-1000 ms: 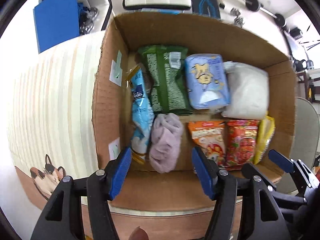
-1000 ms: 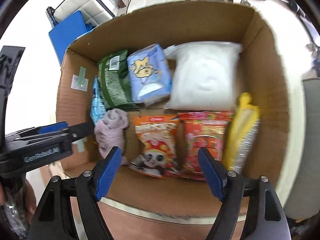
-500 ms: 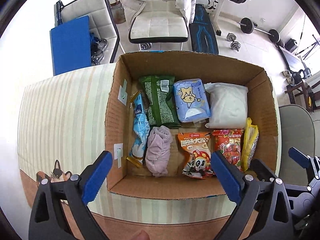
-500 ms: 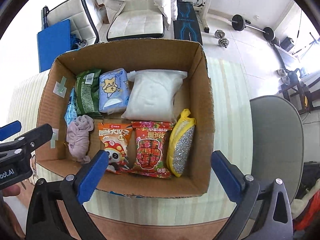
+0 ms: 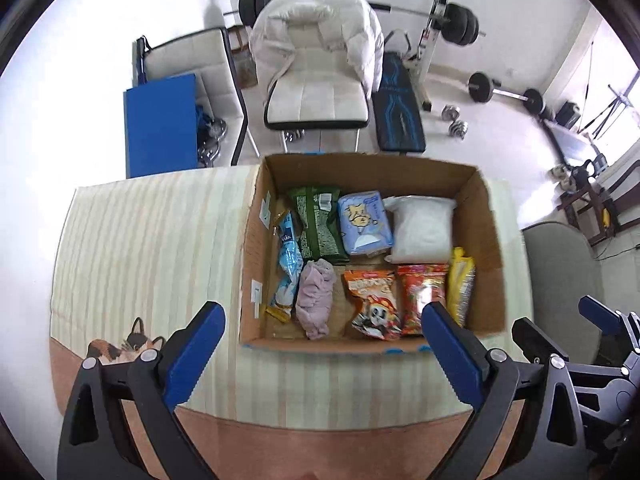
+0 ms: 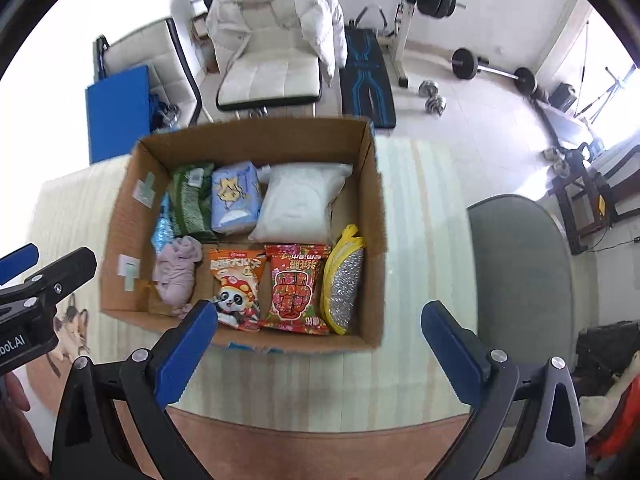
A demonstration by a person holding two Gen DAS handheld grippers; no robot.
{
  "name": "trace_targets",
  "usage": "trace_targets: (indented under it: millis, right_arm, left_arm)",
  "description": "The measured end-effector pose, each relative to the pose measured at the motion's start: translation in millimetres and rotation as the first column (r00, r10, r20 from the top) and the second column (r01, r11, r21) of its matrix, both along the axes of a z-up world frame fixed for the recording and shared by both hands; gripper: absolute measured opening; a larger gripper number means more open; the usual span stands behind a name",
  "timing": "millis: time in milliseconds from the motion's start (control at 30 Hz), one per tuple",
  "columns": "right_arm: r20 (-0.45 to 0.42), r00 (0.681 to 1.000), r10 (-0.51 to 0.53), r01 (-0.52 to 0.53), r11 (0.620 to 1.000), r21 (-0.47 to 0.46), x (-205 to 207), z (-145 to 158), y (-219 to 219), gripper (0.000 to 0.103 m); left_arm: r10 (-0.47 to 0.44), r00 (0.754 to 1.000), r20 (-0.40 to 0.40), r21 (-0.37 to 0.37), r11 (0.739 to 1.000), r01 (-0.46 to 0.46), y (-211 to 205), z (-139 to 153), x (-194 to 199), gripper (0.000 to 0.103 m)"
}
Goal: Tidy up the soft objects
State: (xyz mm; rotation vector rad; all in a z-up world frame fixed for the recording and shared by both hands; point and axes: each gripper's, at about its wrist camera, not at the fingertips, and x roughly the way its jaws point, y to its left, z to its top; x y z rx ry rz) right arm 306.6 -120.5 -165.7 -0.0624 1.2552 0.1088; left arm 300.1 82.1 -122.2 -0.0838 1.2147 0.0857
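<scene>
Your cardboard box (image 5: 370, 176) sits on the striped table (image 5: 152, 248) and holds, from biggest down, a white pillow bag (image 5: 420, 228), a green packet (image 5: 320, 228), a blue tissue pack (image 5: 364, 224), a red snack bag (image 5: 420, 296), an orange panda snack bag (image 5: 374, 304), a yellow scrubber (image 5: 460, 280), a crumpled mauve cloth (image 5: 316, 296) and a slim blue sachet (image 5: 288, 264) against the left wall. Beyond the table you see a white chair (image 5: 316, 96) draped with a puffy coat, a weight bench (image 5: 398, 116) and barbells on the floor. Your left tongs (image 5: 320, 344) and right tongs (image 6: 318, 340) both hang over the near table edge, spread wide and holding nothing.
</scene>
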Motion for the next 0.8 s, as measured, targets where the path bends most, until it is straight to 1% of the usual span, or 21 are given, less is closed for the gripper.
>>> trace_targets:
  millis: [67,133,167,267,333,400,567,700,800]
  right_arm:
    - [0.034,0.999,0.002,-0.002,1.0,0.006,-16,22,-4,0.103]
    - [0.066,0.998,0.005,-0.006,1.0,0.015,-35,45,-7,0.103]
    - [0.084,0.996,0.003,-0.005,1.0,0.021,-45,58,-10,0.103]
    - [0.108,0.994,-0.003,-0.002,0.999,0.05,-69,86,-14,0.103]
    - [0.124,0.992,-0.005,-0.003,0.998,0.066,-84,104,-16,0.103]
    - [0.15,0.989,-0.005,-0.006,0.997,0.071,-101,124,-18,0.103]
    - [0.204,0.979,-0.012,-0.002,0.998,0.067,-137,166,-24,0.103]
    - [0.236,0.972,-0.015,-0.003,0.997,0.076,-164,196,-27,0.103]
    - [0.249,0.968,-0.007,-0.011,0.997,0.073,-180,212,-28,0.103]
  left_arm:
    - [0.008,1.0,0.028,-0.014,1.0,-0.008,1,23,-19,0.101]
    - [0.005,0.999,0.049,-0.019,1.0,-0.004,0,39,-32,0.101]
    - [0.001,0.998,0.064,-0.015,1.0,-0.001,-1,51,-42,0.101]
    - [-0.013,0.996,0.084,-0.013,1.0,0.014,-5,73,-63,0.101]
    - [-0.024,0.995,0.1,0.005,1.0,0.024,-9,90,-77,0.101]
    - [-0.034,0.992,0.119,0.008,0.999,0.033,-11,104,-89,0.101]
    - [-0.057,0.987,0.149,0.024,0.998,0.054,-19,132,-118,0.101]
    - [-0.056,0.985,0.161,-0.002,0.998,0.057,-20,145,-135,0.101]
    - [-0.056,0.984,0.171,-0.017,0.998,0.06,-19,155,-147,0.101]
